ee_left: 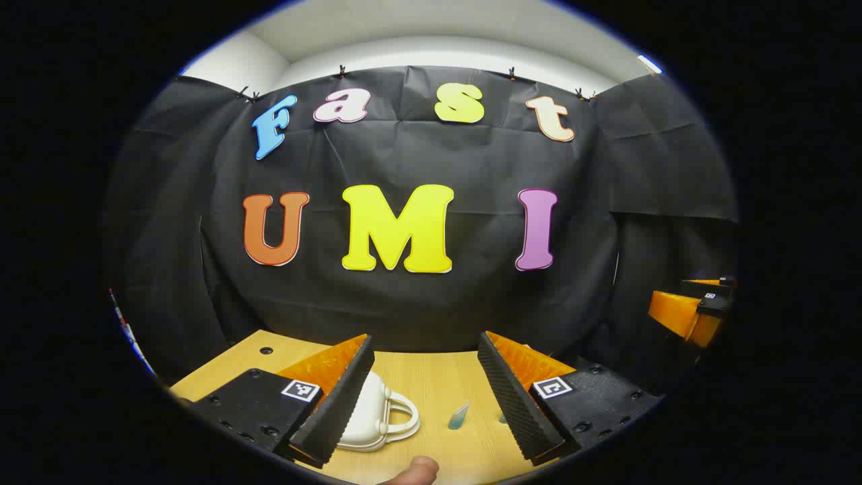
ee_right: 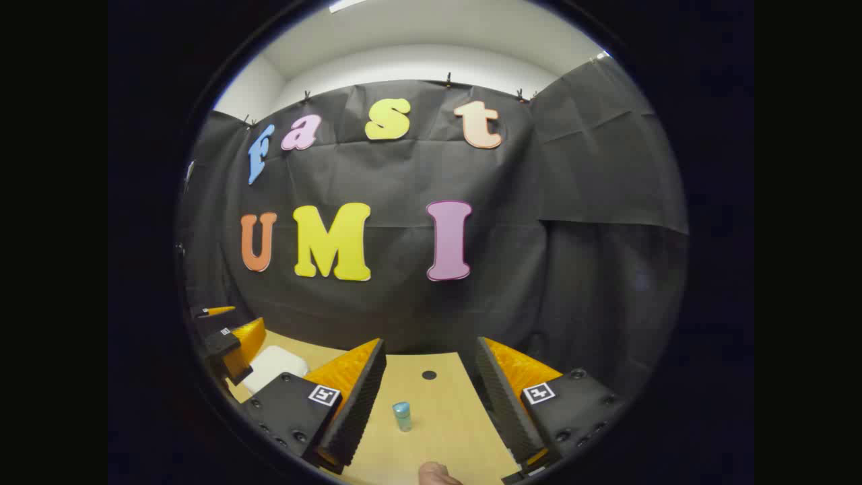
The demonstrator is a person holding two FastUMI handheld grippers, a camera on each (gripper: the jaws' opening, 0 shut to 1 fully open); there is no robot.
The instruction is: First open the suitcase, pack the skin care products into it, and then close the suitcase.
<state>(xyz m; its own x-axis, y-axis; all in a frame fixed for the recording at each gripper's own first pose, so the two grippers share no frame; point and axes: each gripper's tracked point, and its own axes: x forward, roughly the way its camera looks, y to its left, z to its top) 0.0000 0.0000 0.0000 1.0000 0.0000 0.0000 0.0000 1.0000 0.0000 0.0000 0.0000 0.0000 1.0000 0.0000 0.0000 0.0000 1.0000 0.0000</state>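
Observation:
A small white suitcase (ee_left: 374, 417) with a carry handle lies closed on the wooden table (ee_left: 438, 384), partly behind my left gripper's left finger. A small blue tube (ee_left: 458, 416) lies to its right, between the fingers of my left gripper (ee_left: 424, 397), which hangs open above the table. In the right gripper view a small blue bottle (ee_right: 402, 415) stands on the table (ee_right: 444, 417) between the fingers of my right gripper (ee_right: 427, 397), also open and empty. The suitcase (ee_right: 273, 367) shows at the left there, beside the other gripper (ee_right: 229, 340).
The black cloth wall closes the table's far side. A dark round hole (ee_right: 429, 374) marks the tabletop beyond the bottle, and another hole (ee_left: 266, 351) sits near the far left corner. A fingertip (ee_left: 414, 471) shows at the bottom edge. My right gripper (ee_left: 693, 310) hovers at the right.

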